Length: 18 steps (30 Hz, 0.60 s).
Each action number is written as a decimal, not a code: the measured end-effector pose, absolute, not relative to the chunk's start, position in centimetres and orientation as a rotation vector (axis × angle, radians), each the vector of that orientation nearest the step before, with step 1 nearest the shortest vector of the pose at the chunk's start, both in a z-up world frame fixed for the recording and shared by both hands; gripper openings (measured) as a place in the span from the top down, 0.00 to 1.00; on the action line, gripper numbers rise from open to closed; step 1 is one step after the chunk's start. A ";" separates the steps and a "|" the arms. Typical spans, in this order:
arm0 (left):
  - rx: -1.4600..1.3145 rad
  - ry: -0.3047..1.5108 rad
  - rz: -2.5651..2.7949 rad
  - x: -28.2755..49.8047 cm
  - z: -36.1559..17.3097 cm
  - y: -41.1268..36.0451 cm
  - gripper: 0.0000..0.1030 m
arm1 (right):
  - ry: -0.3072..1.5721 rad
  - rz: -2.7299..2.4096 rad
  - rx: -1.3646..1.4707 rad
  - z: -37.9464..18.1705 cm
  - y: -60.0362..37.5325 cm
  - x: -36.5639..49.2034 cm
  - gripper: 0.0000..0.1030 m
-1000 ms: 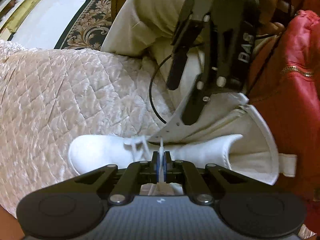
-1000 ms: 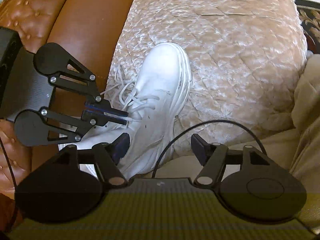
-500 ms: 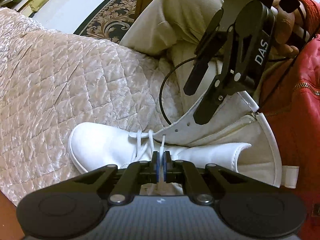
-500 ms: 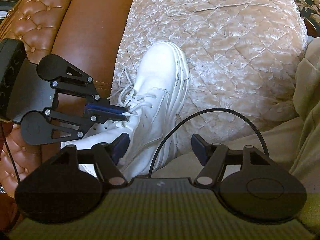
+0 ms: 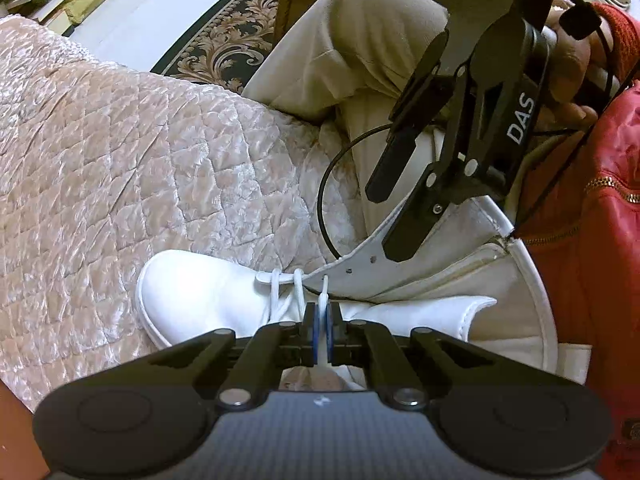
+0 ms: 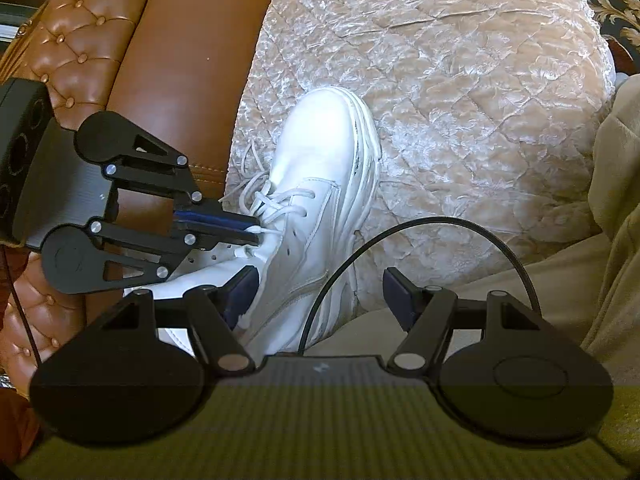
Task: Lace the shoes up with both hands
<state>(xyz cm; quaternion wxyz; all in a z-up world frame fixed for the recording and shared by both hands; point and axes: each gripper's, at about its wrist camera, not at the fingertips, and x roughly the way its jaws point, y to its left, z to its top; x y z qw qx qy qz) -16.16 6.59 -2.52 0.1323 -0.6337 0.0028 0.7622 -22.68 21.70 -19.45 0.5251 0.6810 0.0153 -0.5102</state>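
White high-top shoe (image 6: 320, 200) lies on the quilted cushion (image 6: 460, 80). Left claw (image 5: 321, 322) is clenched on the lace (image 5: 323, 290) above the eyelets. Right claw (image 6: 320, 292) stands released, straddling the shoe's ankle.

The left gripper (image 5: 321, 330) points steeply down, its jaws pinched together on a lace (image 5: 322, 304); the right gripper (image 6: 318, 290) slants down beside it, jaws spread wide with nothing gripped; a hand (image 5: 568, 60) in a red sleeve (image 5: 612, 28) holds the right gripper.
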 end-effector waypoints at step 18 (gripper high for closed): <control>-1.921 0.076 2.173 -16.7 -3.4 6.9 0.97 | 0.032 -1.221 1.620 -19.4 21.6 -22.4 0.25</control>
